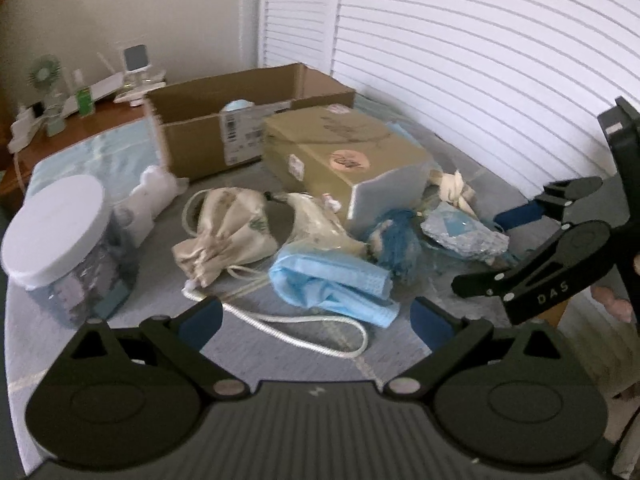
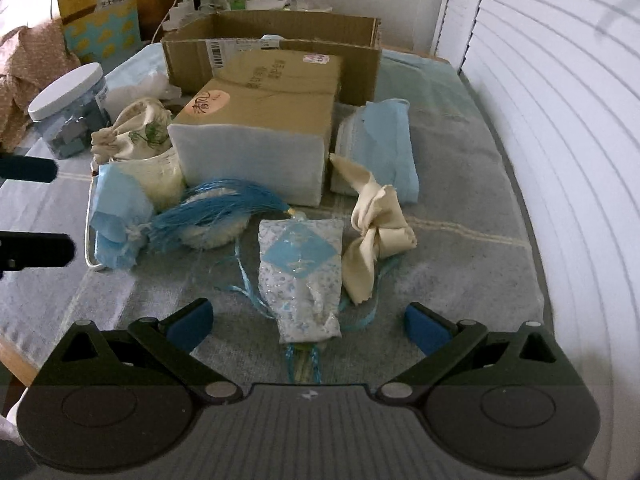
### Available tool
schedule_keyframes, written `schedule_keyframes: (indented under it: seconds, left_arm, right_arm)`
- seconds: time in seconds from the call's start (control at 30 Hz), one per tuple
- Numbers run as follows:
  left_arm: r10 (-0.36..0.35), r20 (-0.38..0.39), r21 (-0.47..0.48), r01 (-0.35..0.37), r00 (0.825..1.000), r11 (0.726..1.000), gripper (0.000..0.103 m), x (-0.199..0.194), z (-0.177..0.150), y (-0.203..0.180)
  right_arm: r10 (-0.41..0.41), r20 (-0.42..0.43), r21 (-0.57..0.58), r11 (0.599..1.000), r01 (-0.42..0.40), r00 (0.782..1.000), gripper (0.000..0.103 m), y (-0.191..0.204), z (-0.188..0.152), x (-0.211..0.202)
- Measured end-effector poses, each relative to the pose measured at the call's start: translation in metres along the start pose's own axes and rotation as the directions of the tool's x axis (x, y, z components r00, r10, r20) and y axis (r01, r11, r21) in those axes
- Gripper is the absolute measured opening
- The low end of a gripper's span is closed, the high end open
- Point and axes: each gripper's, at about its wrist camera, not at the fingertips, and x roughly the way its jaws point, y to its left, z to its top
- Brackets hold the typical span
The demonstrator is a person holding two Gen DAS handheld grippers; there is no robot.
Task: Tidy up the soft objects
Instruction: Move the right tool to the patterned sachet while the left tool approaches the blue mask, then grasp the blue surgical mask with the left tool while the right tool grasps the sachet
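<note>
Right gripper (image 2: 308, 322) was wide open and held nothing; little flowered pouch (image 2: 300, 276) lay just ahead between its fingers, long way pointing far

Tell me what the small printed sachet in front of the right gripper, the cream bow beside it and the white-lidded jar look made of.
Printed sachet: looks like thin woven fabric, with a glossy crinkled sheen that may be a clear wrapper. Cream bow: matte cloth, raw-looking edges, knotted in the middle. Jar: clear body, probably plastic, contents visible through it, under a smooth white lid.
</note>
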Motion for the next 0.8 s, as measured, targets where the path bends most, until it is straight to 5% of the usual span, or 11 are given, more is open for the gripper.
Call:
schedule_keyframes:
  seconds: [0.8]
  left_arm:
    - [-0.114,-0.049,0.116,0.119,0.992,0.986,0.096,0.057,0.017,-0.002]
  right_arm:
    - [0.023,0.049,-0.027,0.999,-0.022,0.999,0.103,-0.003,-0.008,-0.004]
